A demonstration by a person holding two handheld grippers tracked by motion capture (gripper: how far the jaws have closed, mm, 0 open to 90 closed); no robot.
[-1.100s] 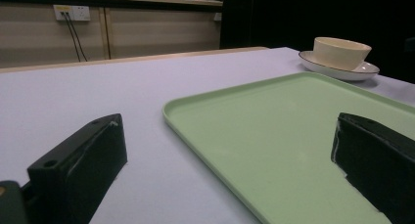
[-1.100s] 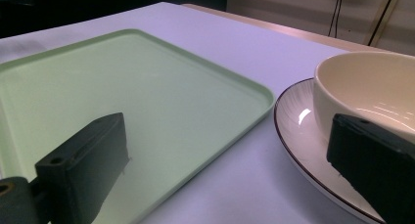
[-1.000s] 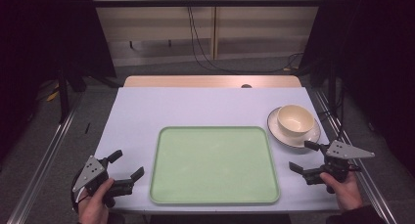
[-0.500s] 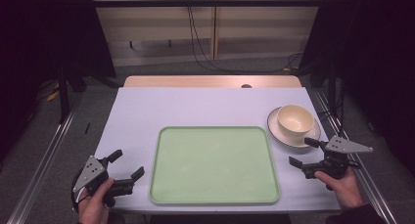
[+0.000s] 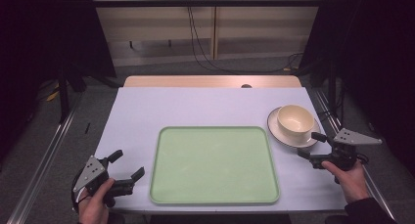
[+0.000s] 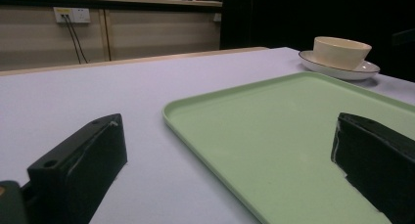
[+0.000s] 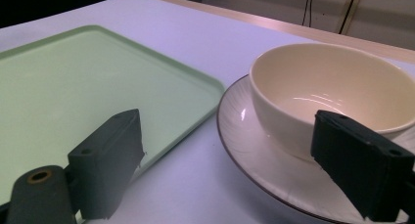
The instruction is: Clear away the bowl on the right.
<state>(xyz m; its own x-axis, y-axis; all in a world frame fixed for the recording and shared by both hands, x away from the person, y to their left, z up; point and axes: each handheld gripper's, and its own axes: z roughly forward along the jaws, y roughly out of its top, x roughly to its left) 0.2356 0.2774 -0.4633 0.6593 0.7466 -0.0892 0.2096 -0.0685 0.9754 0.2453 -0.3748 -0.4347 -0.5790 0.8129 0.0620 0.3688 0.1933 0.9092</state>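
Right gripper (image 5: 311,145) has crept forward, fingers wide open and empty, now just short of the cream ceramic bowl (image 5: 295,120) on its white round saucer (image 5: 275,131) right of the pale green plastic tray (image 5: 214,164), so grasp looks imminent; left gripper (image 5: 128,165) idle, open, empty.

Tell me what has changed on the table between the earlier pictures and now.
The right tool moved forward, closer to the plate that carries the cream bowl. Its jaws stay open and have taken hold of nothing. The left tool, the green tray, the bowl and the plate stayed where they were.
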